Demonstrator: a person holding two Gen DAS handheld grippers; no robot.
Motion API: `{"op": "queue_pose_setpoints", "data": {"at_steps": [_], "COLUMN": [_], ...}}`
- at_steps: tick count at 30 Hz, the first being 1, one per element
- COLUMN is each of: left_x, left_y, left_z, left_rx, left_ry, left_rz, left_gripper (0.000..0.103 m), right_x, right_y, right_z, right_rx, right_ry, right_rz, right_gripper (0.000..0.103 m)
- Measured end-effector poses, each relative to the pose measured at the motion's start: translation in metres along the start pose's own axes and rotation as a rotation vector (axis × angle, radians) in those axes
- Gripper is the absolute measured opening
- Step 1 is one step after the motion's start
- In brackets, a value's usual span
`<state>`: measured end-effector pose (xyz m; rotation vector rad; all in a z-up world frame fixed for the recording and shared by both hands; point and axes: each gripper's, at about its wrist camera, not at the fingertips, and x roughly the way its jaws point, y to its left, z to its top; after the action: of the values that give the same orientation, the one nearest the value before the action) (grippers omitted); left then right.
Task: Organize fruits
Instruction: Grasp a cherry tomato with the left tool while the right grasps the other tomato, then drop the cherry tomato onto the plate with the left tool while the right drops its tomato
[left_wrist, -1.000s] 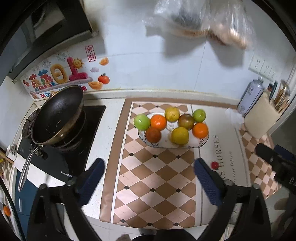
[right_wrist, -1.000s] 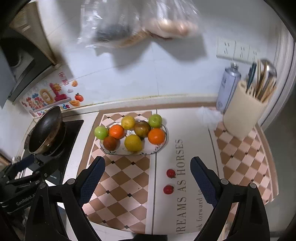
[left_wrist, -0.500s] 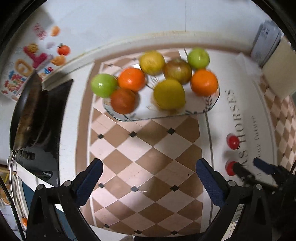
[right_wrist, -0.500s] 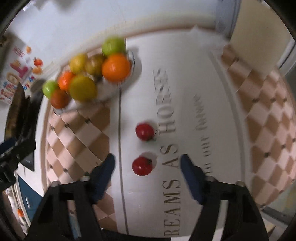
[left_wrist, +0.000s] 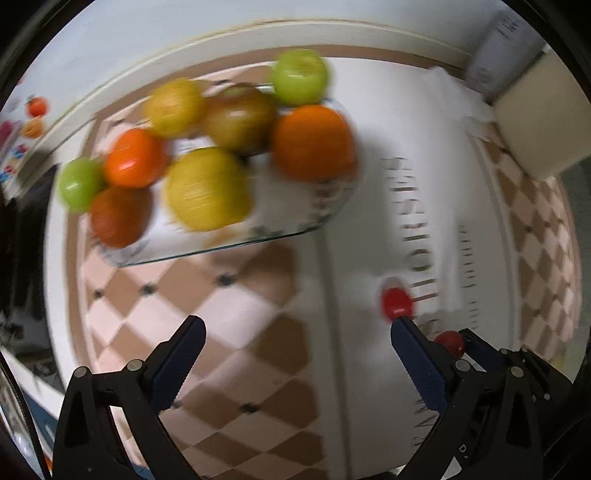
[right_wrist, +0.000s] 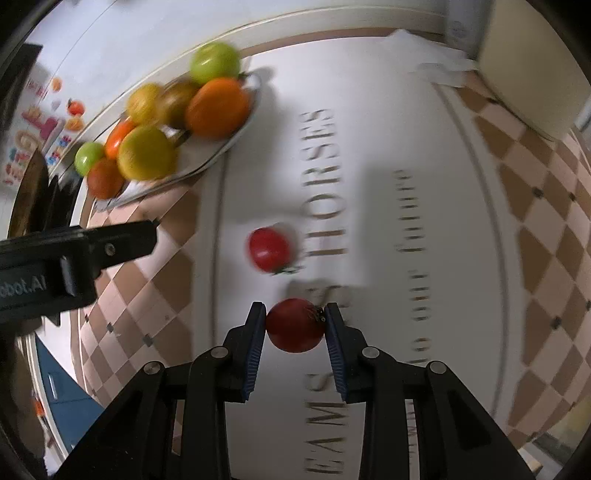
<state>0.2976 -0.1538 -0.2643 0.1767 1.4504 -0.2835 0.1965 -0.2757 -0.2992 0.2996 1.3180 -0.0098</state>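
Near tomato (right_wrist: 295, 325) is pinched between the right gripper (right_wrist: 295, 320) pads on the mat (right_wrist: 388, 184); plate (right_wrist: 236, 138) lies up-left, left gripper (left_wrist: 295, 332) is spread wide, holding nothing.

- We see our right gripper (right_wrist: 295, 325) with both fingers pressed against a red tomato (right_wrist: 295, 326).
- A second tomato (right_wrist: 269, 249) lies just beyond it on the lettered mat (right_wrist: 388, 184).
- The fruit plate (right_wrist: 236, 136) sits far left; our left gripper (right_wrist: 74, 254) enters from the left edge.
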Motion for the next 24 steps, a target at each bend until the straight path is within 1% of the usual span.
{"op": "queue_pose_setpoints", "data": {"at_steps": [3,4,5,7,9,10,11,13,14,15,17,19,24], "left_x": [0.011,0.015,0.020,0.032,0.043,0.047,0.050,0.054,0.053,0.051,0.049,0.045,0.035], "left_y": [-0.022,-0.028,-0.035,-0.048,-0.057,-0.061,-0.062,-0.066,-0.067,-0.066,-0.061,-0.048,0.006], "left_z": [0.007,0.008,0.009,0.010,0.009,0.008,0.007,0.004,0.003,0.002,-0.002,-0.008,-0.031], "left_rx": [0.034,0.047,0.061,0.087,0.106,0.114,0.118,0.132,0.138,0.147,0.146,0.136,0.049], "left_ry": [0.018,0.028,0.042,0.081,0.111,0.123,0.128,0.131,0.120,0.117,0.116,0.101,0.110], "left_rz": [-0.059,-0.069,-0.076,-0.094,-0.104,-0.107,-0.107,-0.098,-0.097,-0.097,-0.100,-0.086,-0.085], "left_gripper": [0.100,0.096,0.086,0.074,0.066,0.059,0.052,0.043,0.031,0.028,0.027,0.027,0.027], "right_x": [-0.006,-0.007,-0.007,-0.008,-0.009,-0.009,-0.009,-0.008,-0.008,-0.007,-0.006,-0.007,-0.003], "right_y": [-0.019,-0.026,-0.032,-0.041,-0.050,-0.053,-0.054,-0.058,-0.058,-0.058,-0.056,-0.053,-0.033], "right_z": [0.006,0.007,0.007,0.005,0.001,0.001,0.001,0.000,0.001,0.001,0.002,0.004,0.010], "right_rx": [0.024,0.033,0.042,0.061,0.080,0.087,0.093,0.103,0.105,0.104,0.098,0.090,0.049], "right_ry": [0.006,0.009,0.011,0.018,0.022,0.023,0.025,0.030,0.034,0.035,0.038,0.036,0.041], "right_rz": [-0.028,-0.042,-0.050,-0.059,-0.062,-0.060,-0.059,-0.054,-0.052,-0.051,-0.046,-0.035,0.026], "right_gripper": [0.035,0.035,0.035,0.035,0.035,0.035,0.035,0.035,0.035,0.035,0.035,0.035,0.035]}}
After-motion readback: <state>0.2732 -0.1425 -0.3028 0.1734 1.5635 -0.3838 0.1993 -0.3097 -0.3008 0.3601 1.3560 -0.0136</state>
